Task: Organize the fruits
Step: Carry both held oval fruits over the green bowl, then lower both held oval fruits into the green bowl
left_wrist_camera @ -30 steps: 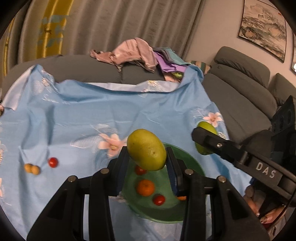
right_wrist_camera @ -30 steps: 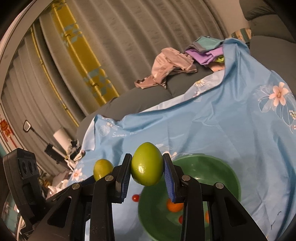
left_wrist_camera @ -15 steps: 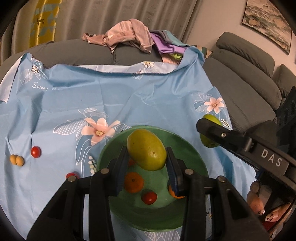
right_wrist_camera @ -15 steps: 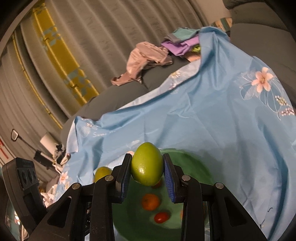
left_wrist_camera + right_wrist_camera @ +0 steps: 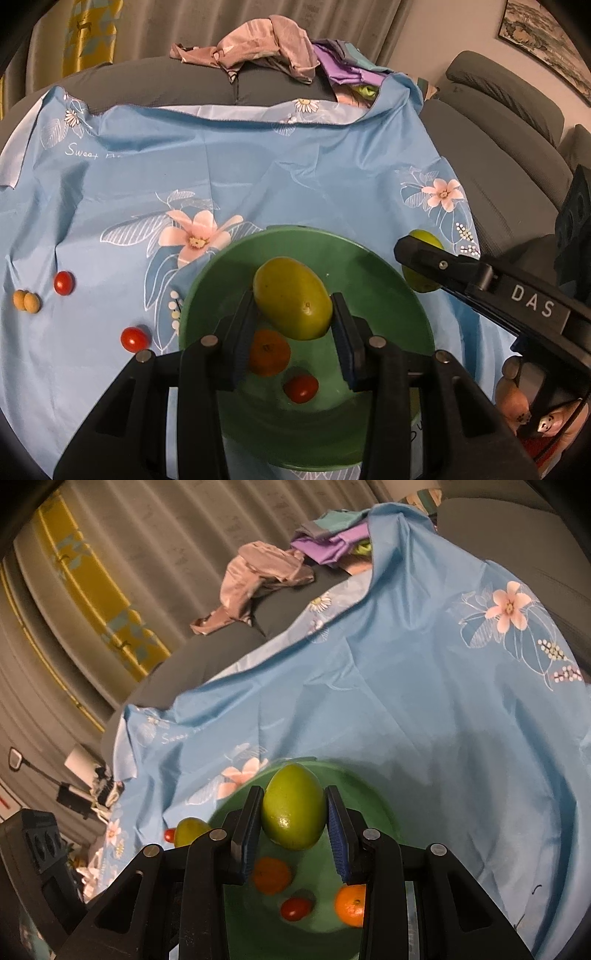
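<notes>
A green bowl (image 5: 373, 280) stands on a blue flowered cloth (image 5: 258, 177). My left gripper (image 5: 291, 306) is shut on a yellow-green mango (image 5: 291, 295) and holds it just over the bowl. In the bowl lie an orange (image 5: 269, 352) and a red tomato (image 5: 301, 388). My right gripper (image 5: 293, 801) is shut on a green mango (image 5: 293, 806) above the same bowl (image 5: 373, 801), over two oranges (image 5: 271, 875) and a tomato (image 5: 295, 908). One of the right gripper's fingers (image 5: 443, 264) and its green mango (image 5: 424, 238) show at the bowl's right rim.
Two cherry tomatoes (image 5: 63, 283) and a pair of small yellow fruits (image 5: 26, 301) lie on the cloth left of the bowl. Crumpled clothes (image 5: 266, 44) sit on the grey sofa (image 5: 498, 147) behind. A person's hand (image 5: 517, 406) holds the right gripper.
Both grippers have come down and forward with their mangoes. The bowl now lies right beneath them and looks larger. Neither grip has altered.
</notes>
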The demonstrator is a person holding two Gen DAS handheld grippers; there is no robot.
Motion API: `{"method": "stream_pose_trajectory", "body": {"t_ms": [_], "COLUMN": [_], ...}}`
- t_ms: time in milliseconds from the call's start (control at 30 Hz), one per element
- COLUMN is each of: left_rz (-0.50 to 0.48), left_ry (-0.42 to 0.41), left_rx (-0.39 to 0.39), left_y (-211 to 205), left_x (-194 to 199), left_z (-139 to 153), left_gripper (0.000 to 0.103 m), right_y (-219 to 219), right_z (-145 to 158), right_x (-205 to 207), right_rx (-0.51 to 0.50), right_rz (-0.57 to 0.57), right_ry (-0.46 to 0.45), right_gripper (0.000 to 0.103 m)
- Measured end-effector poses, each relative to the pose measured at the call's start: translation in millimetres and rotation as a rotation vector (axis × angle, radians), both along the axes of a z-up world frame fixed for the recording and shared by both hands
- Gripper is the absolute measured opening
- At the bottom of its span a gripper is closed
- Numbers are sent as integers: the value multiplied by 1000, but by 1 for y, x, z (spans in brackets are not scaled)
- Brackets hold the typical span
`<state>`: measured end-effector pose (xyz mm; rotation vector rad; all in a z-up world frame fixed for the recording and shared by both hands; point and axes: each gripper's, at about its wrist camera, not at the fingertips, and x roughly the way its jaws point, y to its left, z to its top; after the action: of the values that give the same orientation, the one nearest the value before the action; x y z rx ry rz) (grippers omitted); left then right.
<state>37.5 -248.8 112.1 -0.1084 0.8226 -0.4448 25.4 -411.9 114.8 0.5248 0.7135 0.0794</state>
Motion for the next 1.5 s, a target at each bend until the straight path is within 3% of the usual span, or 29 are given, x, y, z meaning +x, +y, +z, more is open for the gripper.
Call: {"method": "stream_pose_trajectory", "body": {"t_ms": [433, 1500], "left_rz": [-5, -6], "left_ry": [42, 81], "left_rx": [4, 26], "left_y": [-1, -1], "left_x": [1, 4], "left_z": [-12, -27], "left_gripper": [39, 39], "right_y": [5, 17], "right_z": [-10, -22], "right_x": [11, 24], "right_rx": [-52, -109], "right_rz": [4, 25], "right_ry": [81, 162], "right_gripper": [35, 35]}}
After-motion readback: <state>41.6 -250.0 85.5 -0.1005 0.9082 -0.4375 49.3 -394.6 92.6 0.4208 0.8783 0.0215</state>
